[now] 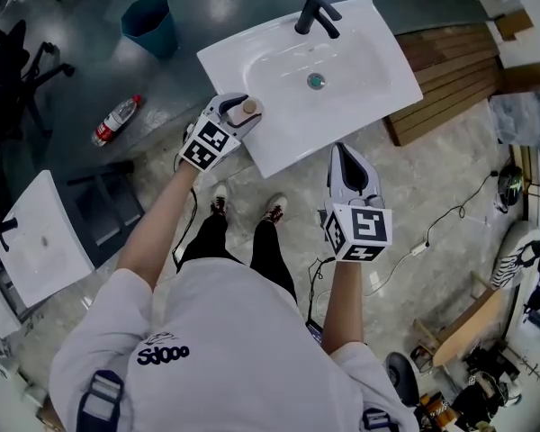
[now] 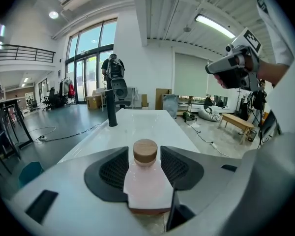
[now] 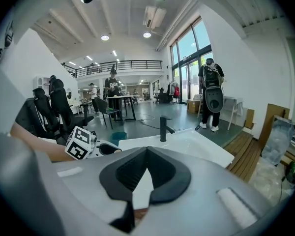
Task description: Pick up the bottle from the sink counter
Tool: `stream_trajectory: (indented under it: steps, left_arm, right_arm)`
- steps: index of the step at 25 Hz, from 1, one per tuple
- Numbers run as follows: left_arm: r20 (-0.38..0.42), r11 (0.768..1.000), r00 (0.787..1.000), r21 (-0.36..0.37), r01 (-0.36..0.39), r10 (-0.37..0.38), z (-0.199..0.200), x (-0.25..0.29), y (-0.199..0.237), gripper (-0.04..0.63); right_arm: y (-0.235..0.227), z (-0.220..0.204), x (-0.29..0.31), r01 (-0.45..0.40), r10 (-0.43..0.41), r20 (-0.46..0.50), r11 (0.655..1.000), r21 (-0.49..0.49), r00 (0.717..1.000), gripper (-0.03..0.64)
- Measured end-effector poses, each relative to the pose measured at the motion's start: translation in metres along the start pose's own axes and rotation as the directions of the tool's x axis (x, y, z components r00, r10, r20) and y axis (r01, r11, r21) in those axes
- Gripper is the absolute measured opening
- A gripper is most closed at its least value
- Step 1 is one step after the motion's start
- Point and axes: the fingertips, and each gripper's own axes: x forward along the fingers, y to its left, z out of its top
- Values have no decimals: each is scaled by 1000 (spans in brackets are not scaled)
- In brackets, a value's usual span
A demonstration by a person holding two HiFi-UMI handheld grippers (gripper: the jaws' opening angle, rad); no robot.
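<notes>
A pale pink bottle point(image 1: 248, 109) with a round wooden cap stands at the near left corner of the white sink counter point(image 1: 360, 88). My left gripper point(image 1: 241, 106) reaches around it. In the left gripper view the bottle point(image 2: 146, 178) sits between the jaws, with small gaps showing on both sides of its cap, so the left gripper point(image 2: 144, 152) is open. My right gripper point(image 1: 342, 148) hovers off the counter's front edge, right of the bottle. In its own view the right gripper point(image 3: 146, 150) is shut, its jaw tips meeting with nothing between them.
A black faucet point(image 1: 315, 14) stands at the basin's far side, and a drain point(image 1: 316, 81) is in the bowl. On the floor are a teal bin point(image 1: 150, 23), a plastic bottle point(image 1: 117, 120), a second white basin point(image 1: 36, 241) and a wooden platform point(image 1: 450, 70). A person point(image 2: 113, 68) stands beyond.
</notes>
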Motion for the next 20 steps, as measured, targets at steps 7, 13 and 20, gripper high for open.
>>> stream_trajectory:
  steps: [7,13,20]
  left_arm:
    - [50,1000,999,-13,-19,20,-1,14,-3,204]
    - [57,995,995,-55,-82,85,-1,19,3,132]
    - [35,993,994,-58,-100,102,-4,20,4,129]
  right_arm:
    - [-1,-9,-1,14,-13,-17,1000,20,1000,11]
    - [-4,-16,-5,23,-22,-32,999,24,999,11]
    - [-7,-13,-6,31,-30,-22,999,20,999,11]
